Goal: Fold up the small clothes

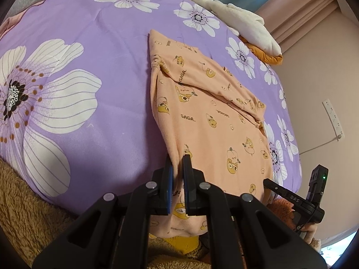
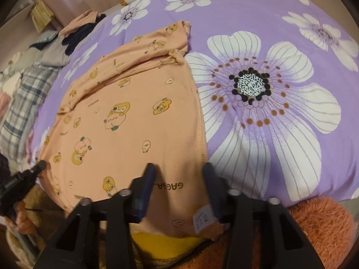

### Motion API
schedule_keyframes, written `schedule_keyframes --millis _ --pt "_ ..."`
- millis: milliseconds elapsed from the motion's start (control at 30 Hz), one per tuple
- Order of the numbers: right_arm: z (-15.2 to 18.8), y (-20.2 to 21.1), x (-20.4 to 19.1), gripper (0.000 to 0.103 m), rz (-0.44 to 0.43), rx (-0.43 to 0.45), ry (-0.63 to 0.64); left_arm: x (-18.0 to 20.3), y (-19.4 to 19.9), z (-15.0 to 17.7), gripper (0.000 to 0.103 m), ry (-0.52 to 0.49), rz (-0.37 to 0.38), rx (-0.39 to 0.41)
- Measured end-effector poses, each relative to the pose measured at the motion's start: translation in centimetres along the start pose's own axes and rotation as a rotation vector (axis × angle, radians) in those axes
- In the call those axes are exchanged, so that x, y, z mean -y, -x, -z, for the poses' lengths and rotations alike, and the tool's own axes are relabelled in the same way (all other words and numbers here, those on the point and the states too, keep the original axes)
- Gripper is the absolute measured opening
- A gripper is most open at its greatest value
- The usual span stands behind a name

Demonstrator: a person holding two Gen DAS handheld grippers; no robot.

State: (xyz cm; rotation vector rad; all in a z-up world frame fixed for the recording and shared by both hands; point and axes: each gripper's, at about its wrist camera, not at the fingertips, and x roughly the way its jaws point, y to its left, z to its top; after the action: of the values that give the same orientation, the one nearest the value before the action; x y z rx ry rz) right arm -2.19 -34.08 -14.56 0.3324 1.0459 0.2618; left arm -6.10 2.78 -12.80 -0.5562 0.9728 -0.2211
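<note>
Garment (image 1: 208, 116) flat on bedspread (image 1: 101, 71); pillows (image 1: 235, 20) behind.

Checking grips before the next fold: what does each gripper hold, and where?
Left gripper pinches the peach shirt at its near hem corner. Right gripper straddles the opposite hem corner, jaws apart, not gripping.

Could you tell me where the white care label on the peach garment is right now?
In the right wrist view, the care label sits at the peach garment's near hem, beside the right tool's right finger.
</note>
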Motion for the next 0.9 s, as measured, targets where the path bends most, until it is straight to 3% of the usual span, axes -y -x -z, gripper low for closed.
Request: schedule_keyframes --millis 33,100,167,300,433,500,567,633,733,833,867,900 --pt "0.0 0.0 -0.1 0.008 -0.032 -0.01 0.0 0.0 0.3 0.0 0.006 0.006 0.004 0.004" --pt "0.1 0.4 -0.2 0.007 -0.05 0.0 -0.006 0.1 1.0 0.1 0.006 0.021 0.022 0.019" --pt "0.0 1.5 -0.1 0.006 -0.124 0.022 -0.026 0.3 2.3 0.2 0.0 0.014 0.038 0.056" --pt "-0.8 4.4 0.3 0.006 -0.229 0.088 -0.059 0.9 4.9 -0.1 0.0 -0.014 0.074 0.125" --pt "-1.9 5.9 0.1 0.006 -0.248 0.141 -0.052 1.0 4.5 -0.3 0.002 -0.05 0.046 0.094" --pt "-2.0 5.7 -0.2 0.006 -0.256 0.144 -0.052 0.2 3.6 -0.1 0.01 -0.03 0.01 0.069" --pt "-1.8 5.0 -0.5 0.006 -0.264 0.139 -0.054 -0.5 2.6 0.1 0.04 -0.018 -0.03 0.04" --pt "-1.9 4.7 -0.4 0.006 -0.258 0.13 -0.058 -1.1 1.6 0.3 0.054 -0.007 -0.044 0.01" --pt "-1.8 4.6 0.0 0.006 -0.268 0.121 -0.072 -1.5 0.1 0.4 0.055 0.004 -0.034 -0.053" --pt "-1.9 4.8 0.1 0.006 -0.277 0.122 -0.072 -1.7 -1.4 0.5 0.048 0.04 -0.013 -0.109" --pt "-1.9 4.7 0.1 0.006 -0.279 0.122 -0.072 -1.6 -1.7 0.5 0.023 0.046 -0.004 -0.116" --pt "-1.9 4.7 0.1 0.006 -0.279 0.121 -0.071 -1.5 -2.1 0.5 0.007 0.038 -0.003 -0.133"
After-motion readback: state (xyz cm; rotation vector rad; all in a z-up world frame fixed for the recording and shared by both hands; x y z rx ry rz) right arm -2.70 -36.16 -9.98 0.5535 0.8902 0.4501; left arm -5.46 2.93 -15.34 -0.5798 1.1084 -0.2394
